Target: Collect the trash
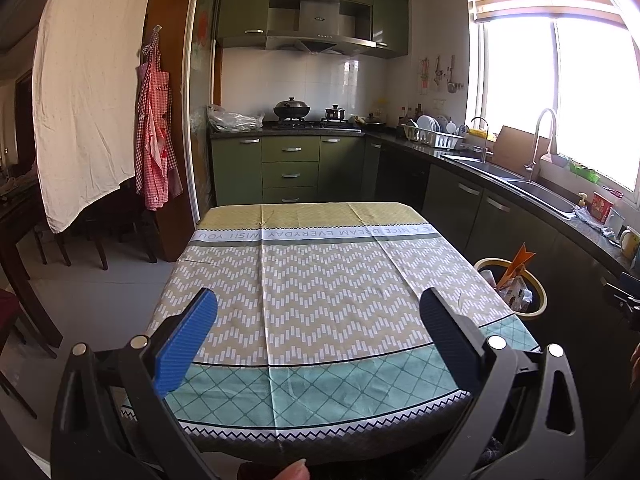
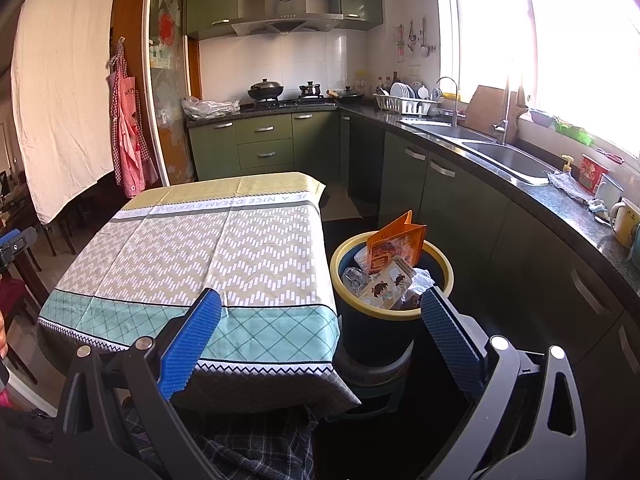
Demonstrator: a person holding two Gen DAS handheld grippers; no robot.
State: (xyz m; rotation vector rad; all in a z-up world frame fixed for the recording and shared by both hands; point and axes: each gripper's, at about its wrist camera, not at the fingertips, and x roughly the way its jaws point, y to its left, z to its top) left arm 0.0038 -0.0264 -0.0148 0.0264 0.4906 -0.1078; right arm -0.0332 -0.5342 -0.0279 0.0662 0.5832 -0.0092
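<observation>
Left gripper [image 1: 318, 334] and right gripper [image 2: 320, 334] – jaws spread, holding nothing – hover over the tabletop [image 2: 192, 256]. Trash [image 2: 394, 268] sits in the bin [image 2: 374, 336] beside the tabletop's right edge.

Left wrist view: set low at the near edge of the bench covered by a zigzag-patterned beige, white and teal tablecloth [image 1: 320, 300], facing straight along it toward the green kitchen cabinets with stove [image 1: 292, 160]. Right wrist view: set further right, near the bench's right corner, angled over the dark round bin with yellow rim [image 2: 394, 280], which sits close. Both views share the bench top, the bin, the stove wall and the steel sink under the bright window [image 2: 504, 156].
</observation>
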